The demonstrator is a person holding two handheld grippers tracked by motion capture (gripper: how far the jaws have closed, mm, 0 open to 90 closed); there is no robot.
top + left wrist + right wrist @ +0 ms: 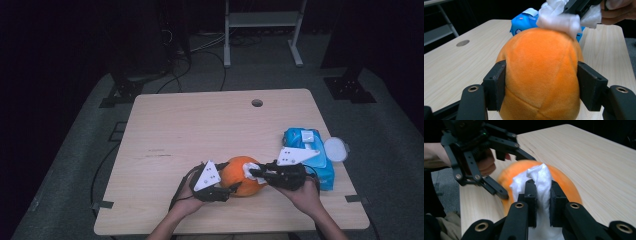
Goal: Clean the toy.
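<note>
Light wood table (200, 130), rectangular w/ rounded corners, pale grain, faint scuff marks left of centre. Round grommet hole (257, 103) near the far edge, right of centre. Orange plush ball (241, 176) sits on the top near the front edge, approx. mid-width. Blue wipes pack (310, 155) lies flat on the right side, just beside the right edge, white flap on top. White round lid (336, 149) just right of the pack, overhanging the table's right edge. Bits of tape (356, 198) at the front corners, left and right. Table stands on grey floor (75, 165); black cables trail across it behind and left of the table.
</note>
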